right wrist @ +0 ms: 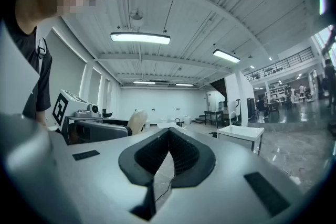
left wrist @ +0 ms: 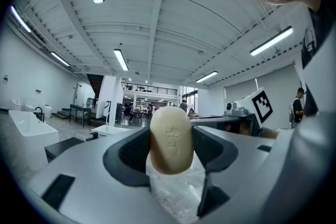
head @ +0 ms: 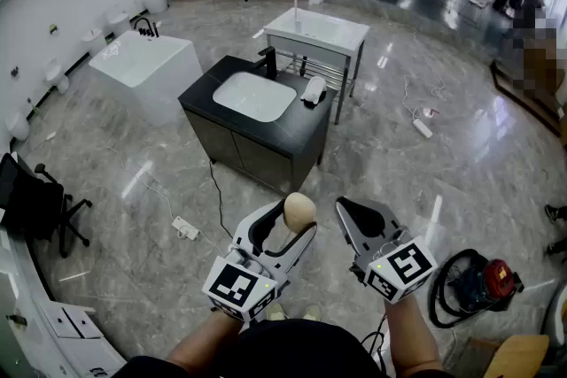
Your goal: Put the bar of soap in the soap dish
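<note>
The bar of soap point(head: 299, 211), a cream oval, stands upright between the jaws of my left gripper point(head: 292, 224), which is shut on it at waist height over the floor. In the left gripper view the soap point(left wrist: 169, 134) fills the gap and both pads of the left gripper point(left wrist: 171, 150) press its sides. My right gripper point(head: 347, 208) is held beside it, shut with nothing in it; its tips meet in the right gripper view point(right wrist: 168, 131). A small white object point(head: 314, 89), perhaps the soap dish, lies on the black vanity point(head: 306, 133) some way ahead.
The vanity holds a white basin point(head: 254, 95) and black faucet point(head: 268, 60). A white sink block point(head: 142, 57) stands at left, a white sink table point(head: 319, 29) behind. A power strip point(head: 185, 229), a vacuum point(head: 478, 283) and an office chair point(head: 35, 204) are on the floor.
</note>
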